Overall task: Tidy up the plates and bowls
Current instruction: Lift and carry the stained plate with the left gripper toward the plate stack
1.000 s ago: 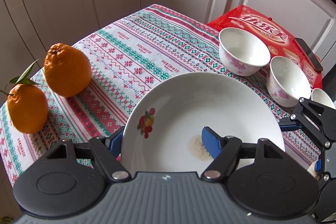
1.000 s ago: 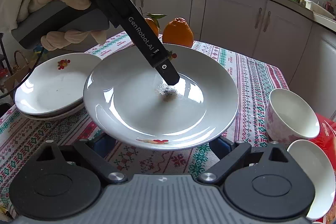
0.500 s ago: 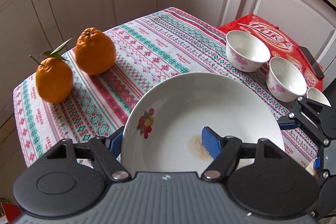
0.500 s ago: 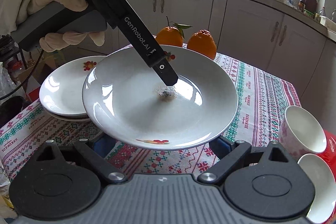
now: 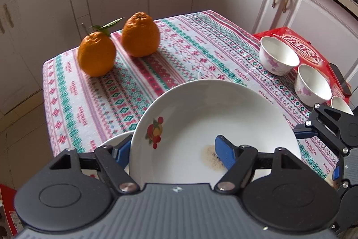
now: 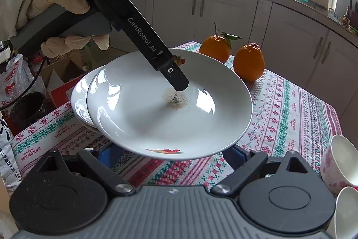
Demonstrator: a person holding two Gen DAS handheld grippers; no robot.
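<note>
The left gripper [image 5: 172,150] is clamped on the white plate's [image 5: 201,115] rim above the stacked plates [image 6: 81,97], probably clear of them, while the right gripper's [image 6: 172,155] fingers stand apart beneath it.

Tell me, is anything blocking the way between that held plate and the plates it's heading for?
Nothing visible does. The left gripper holds the plate partly above the stacked plates, with only air showing between them. The oranges and bowls sit well aside.

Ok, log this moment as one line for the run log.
left gripper: shut on plate | plate: carried over plate stack | right gripper: open, under plate's near edge | bowls: untouched
</note>
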